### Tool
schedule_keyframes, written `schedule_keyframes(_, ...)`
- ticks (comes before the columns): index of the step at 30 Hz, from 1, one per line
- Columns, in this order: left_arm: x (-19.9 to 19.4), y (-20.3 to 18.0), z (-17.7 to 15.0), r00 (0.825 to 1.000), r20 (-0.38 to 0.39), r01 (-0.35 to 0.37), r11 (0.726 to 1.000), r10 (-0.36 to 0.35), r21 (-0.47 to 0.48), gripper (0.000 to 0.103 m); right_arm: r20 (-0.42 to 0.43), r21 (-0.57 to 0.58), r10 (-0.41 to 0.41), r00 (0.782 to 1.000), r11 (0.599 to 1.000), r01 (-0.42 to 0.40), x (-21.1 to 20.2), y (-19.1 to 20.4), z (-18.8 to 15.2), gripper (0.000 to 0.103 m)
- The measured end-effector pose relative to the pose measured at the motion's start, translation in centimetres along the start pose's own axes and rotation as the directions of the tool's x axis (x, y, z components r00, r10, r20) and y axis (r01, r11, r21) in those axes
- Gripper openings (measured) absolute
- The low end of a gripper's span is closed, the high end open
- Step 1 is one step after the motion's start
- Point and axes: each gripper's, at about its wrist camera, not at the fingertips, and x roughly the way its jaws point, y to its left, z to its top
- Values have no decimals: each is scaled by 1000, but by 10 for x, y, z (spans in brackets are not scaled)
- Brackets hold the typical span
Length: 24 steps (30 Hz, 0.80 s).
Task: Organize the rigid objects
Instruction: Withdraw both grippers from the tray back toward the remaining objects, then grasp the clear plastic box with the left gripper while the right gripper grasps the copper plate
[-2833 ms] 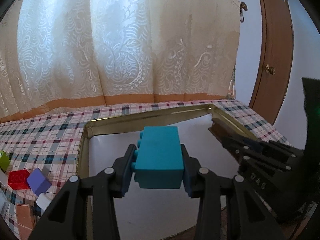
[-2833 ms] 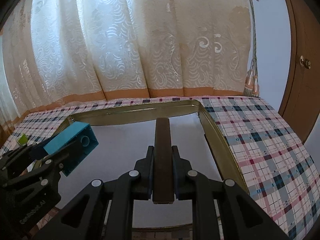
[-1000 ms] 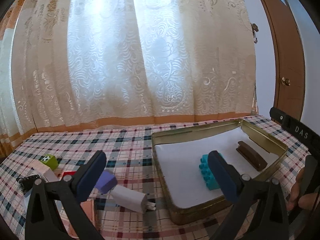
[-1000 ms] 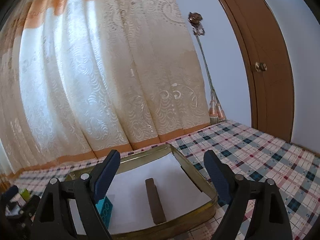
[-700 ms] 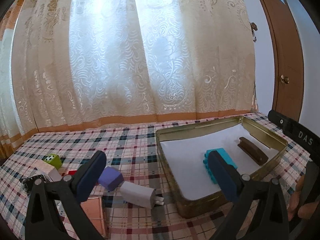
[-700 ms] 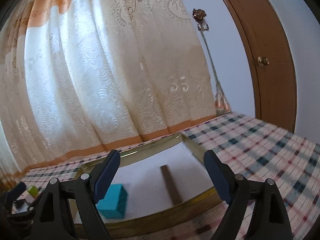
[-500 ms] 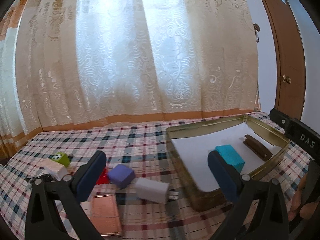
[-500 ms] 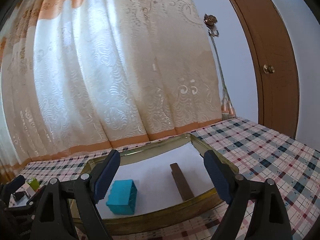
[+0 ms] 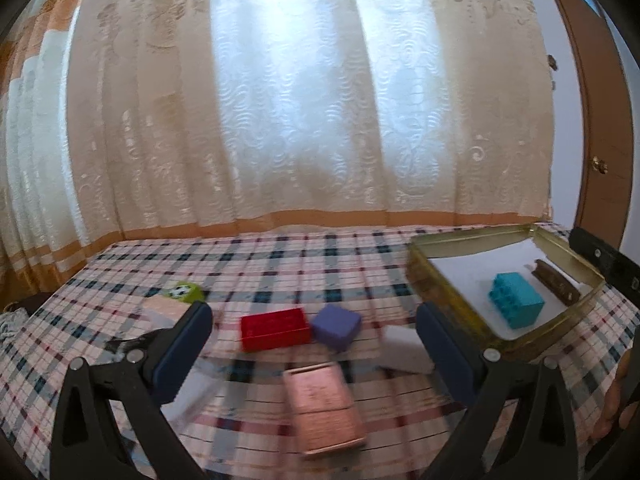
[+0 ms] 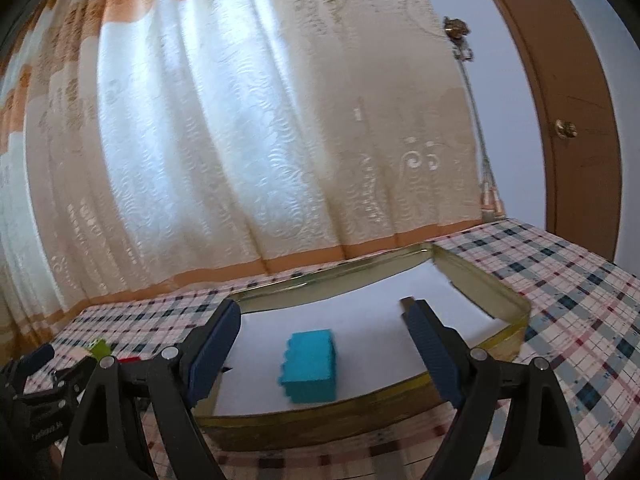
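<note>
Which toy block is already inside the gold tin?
The teal studded plastic block. The red brick and purple cube lie outside on the checked tablecloth.

white block point(image 9: 404, 350) blurred (motion), brown bar point(image 10: 408, 301) mostly hidden

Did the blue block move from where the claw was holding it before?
Yes. The blue block was up in the left claw over the tin; now it rests on the white liner inside the gold tin, beside the brown bar.
</note>
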Motion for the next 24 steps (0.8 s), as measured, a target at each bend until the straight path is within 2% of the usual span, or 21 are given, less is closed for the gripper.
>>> schedule_keyframes(13,-1,67,-9,996,-53,-75,992,70,-99,103,-70,-128,147,987,980,-155,1,67,-15,87)
schedule_keyframes(20,-3,100,-15,991,-81,-117,983,106,-140,103,-155,-190,248,956,942,-275,2,111,-28,87)
schedule_keyframes(24,-4,129,-20,982,-118,-167,969,147,-183,103,-224,-221,282,933,918,-330,7,136,-36,87)
